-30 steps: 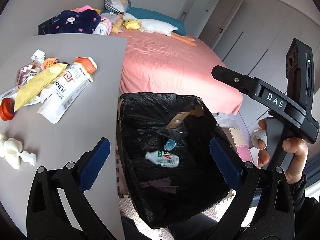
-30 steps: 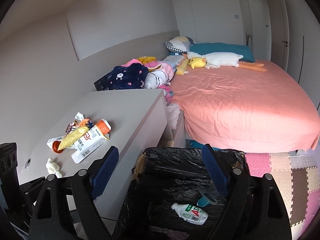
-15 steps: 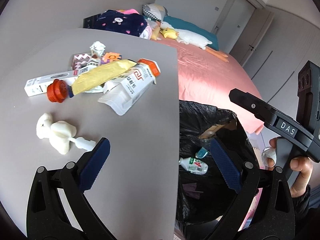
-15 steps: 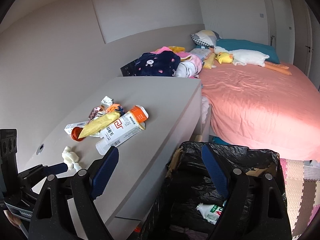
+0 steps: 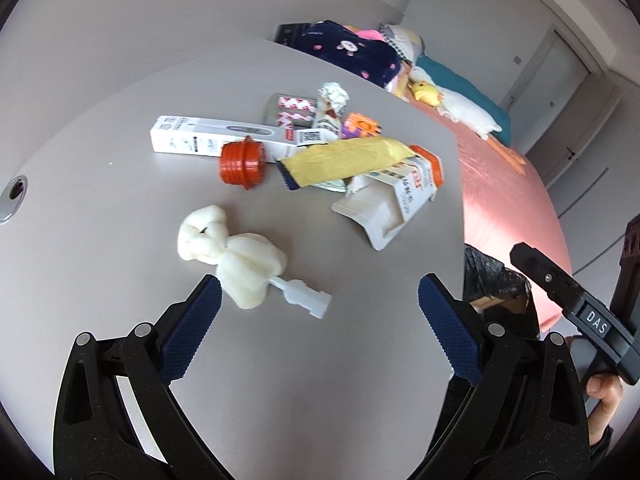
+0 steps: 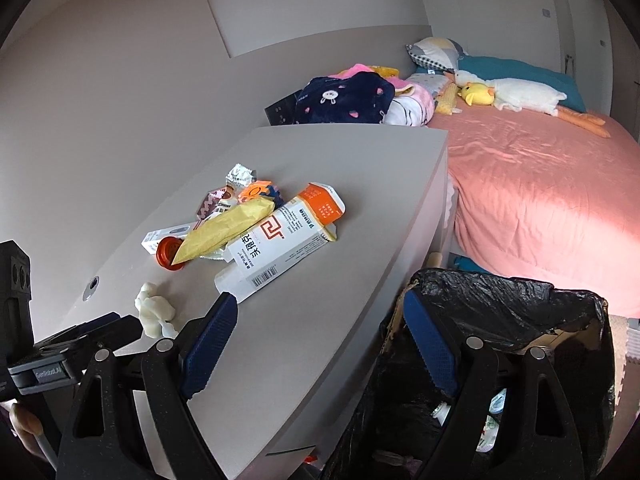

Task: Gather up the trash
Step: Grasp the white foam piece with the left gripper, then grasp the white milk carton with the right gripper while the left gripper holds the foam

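Trash lies on a grey desk [image 5: 280, 360]: a white foam brush head [image 5: 236, 256] [image 6: 154, 314], a red cap [image 5: 242, 162] [image 6: 168, 254], a yellow wrapper [image 5: 348, 160] [image 6: 226, 230], a white and orange carton [image 5: 394, 196] [image 6: 286, 236], a long white box [image 5: 208, 140] and small wrappers [image 5: 332, 104]. My left gripper [image 5: 318, 300] is open and empty, its left pad just beside the brush head. My right gripper [image 6: 320, 328] is open and empty over the desk's edge, next to the bin [image 6: 500, 312] lined with a black bag.
A bed with a pink cover [image 6: 540, 184], pillows and a plush duck [image 6: 516, 94] lies beyond the desk. Folded clothes [image 6: 348, 98] sit at the desk's far end. A cable hole [image 5: 12, 196] is at the desk's left. A bottle lies in the bin.
Both grippers have swung left from above the bin toward the desk. The left one now hangs over the desktop near the brush head; the right one straddles the desk edge. Both stayed open.
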Demonstrator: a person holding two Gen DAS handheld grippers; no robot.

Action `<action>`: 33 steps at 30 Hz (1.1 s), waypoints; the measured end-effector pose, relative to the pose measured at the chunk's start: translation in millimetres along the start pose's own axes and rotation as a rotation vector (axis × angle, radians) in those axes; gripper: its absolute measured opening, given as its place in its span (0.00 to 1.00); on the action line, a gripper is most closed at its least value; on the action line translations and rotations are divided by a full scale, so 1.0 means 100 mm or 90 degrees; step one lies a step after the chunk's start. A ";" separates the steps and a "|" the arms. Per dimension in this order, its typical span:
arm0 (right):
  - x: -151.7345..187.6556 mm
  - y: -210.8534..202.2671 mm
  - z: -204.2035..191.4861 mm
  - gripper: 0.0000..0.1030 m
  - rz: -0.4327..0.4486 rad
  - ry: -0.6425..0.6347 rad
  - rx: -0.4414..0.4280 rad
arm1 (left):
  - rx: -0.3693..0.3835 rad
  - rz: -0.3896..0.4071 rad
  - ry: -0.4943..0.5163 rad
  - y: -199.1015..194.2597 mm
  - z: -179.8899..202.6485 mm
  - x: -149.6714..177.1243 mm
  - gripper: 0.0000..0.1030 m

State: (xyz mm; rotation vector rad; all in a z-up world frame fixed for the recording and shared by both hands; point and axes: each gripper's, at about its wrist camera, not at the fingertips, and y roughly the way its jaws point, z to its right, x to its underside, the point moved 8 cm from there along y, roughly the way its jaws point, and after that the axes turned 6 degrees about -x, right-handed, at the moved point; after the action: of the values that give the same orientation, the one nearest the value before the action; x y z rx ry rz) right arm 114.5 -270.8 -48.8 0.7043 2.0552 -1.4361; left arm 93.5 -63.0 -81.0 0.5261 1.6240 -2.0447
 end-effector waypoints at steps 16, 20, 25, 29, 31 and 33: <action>-0.10 0.60 -0.38 0.88 -0.047 -0.073 -0.010 | -0.058 -0.062 -0.090 0.39 -0.42 -0.05 0.76; -0.09 0.76 -0.42 0.88 -0.079 -0.103 0.005 | -0.097 -0.050 -0.076 0.43 -0.42 -0.08 0.64; -0.04 0.94 -0.43 0.88 -0.092 -0.101 0.039 | -0.129 -0.019 -0.072 0.44 -0.48 -0.11 0.44; -0.06 1.03 -0.43 0.88 -0.077 -0.108 0.095 | -0.132 -0.005 -0.069 0.42 -0.52 -0.11 0.37; -0.08 1.07 -0.42 0.88 -0.061 -0.112 0.122 | -0.124 0.000 -0.078 0.41 -0.54 -0.10 0.35; -0.09 1.11 -0.44 0.88 -0.052 -0.121 0.143 | -0.116 0.004 -0.084 0.40 -0.55 -0.10 0.34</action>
State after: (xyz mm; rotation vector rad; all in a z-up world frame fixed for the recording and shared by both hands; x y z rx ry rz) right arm 191.0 -197.1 -103.7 0.5512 1.8147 -1.7298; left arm 125.6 -15.2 -119.8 0.3248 1.7052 -1.8614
